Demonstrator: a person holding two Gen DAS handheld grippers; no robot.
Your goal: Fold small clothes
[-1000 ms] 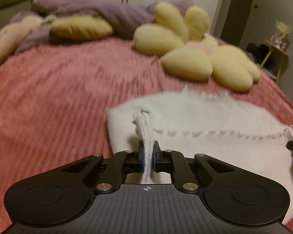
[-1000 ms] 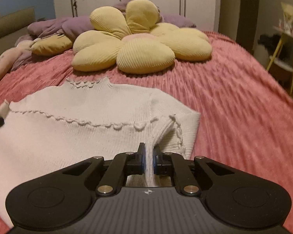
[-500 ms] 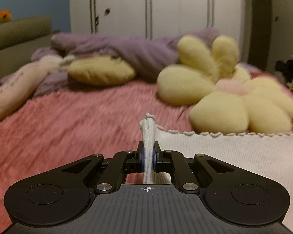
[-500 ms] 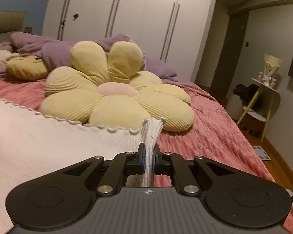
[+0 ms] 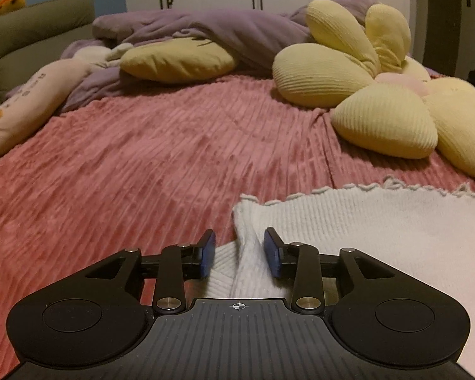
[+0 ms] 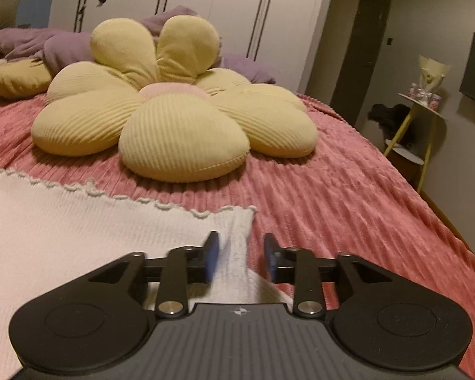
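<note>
A white knit sweater (image 5: 364, 221) with a scalloped edge lies flat on the pink ribbed bedspread (image 5: 142, 164). My left gripper (image 5: 240, 253) sits over the sweater's left corner. Its jaws are opening, and the blue pads (image 5: 207, 255) stand apart from the fold of knit between them. In the right wrist view the same sweater (image 6: 79, 228) spreads to the left. My right gripper (image 6: 241, 258) hovers at its right corner, jaws opening, with the cloth edge between the pads but not pinched.
A big yellow flower cushion (image 6: 174, 117) lies just beyond the sweater. Behind it are a purple blanket (image 5: 221, 31), a yellow pillow (image 5: 174, 60) and a pale bolster (image 5: 25, 107). The bed's right edge drops to the floor by a small yellow side table (image 6: 421, 120).
Both grippers carried the sweater's edge forward over the garment and lowered it. Each was pinched on a corner of knit before; now both have let go and their jaws stand apart.
</note>
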